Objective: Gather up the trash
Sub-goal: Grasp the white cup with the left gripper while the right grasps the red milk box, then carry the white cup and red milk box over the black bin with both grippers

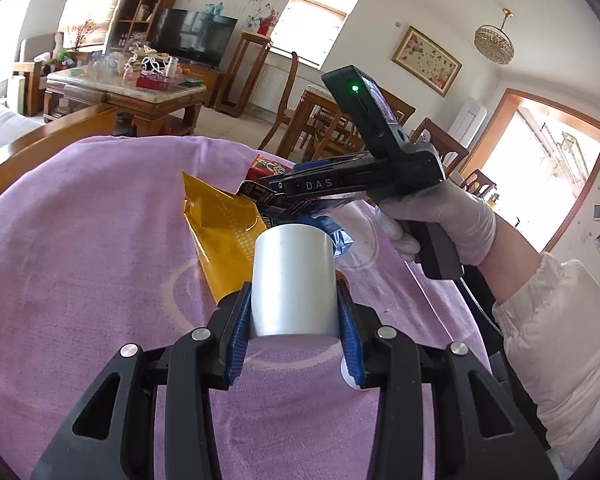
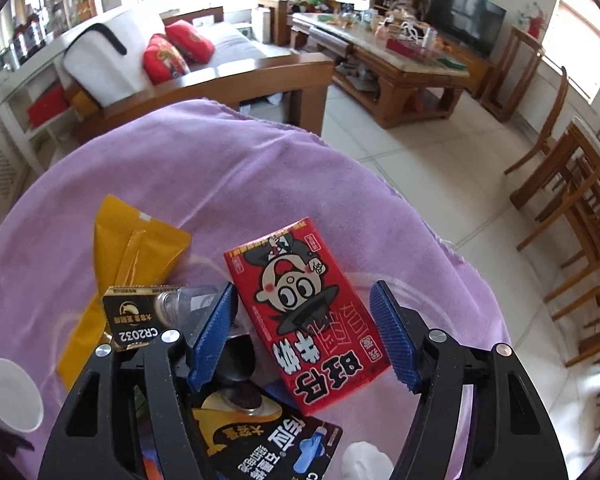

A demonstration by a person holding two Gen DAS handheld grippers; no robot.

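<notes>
My left gripper [image 1: 294,292] is shut on a white paper cup [image 1: 294,280], held upright above the purple cloth [image 1: 80,240]. Beyond the cup lies a pile of trash with a yellow wrapper [image 1: 220,232] in it. A gloved hand holds my right gripper [image 1: 268,200] over this pile. In the right wrist view my right gripper [image 2: 302,286] stands open astride a red drink carton [image 2: 304,312]; a thin gap shows at the right pad. Beside it lie the yellow wrapper [image 2: 132,248], a black CR2032 battery card [image 2: 134,320] and a dark blister pack [image 2: 260,440]. The white cup [image 2: 10,396] shows at the lower left.
A crumpled white tissue [image 2: 364,460] lies near the carton. The purple cloth [image 2: 180,160] ends above a tiled floor [image 2: 420,168]. A wooden sofa [image 2: 220,76], a cluttered coffee table [image 2: 400,64] and dining chairs [image 2: 572,200] stand around.
</notes>
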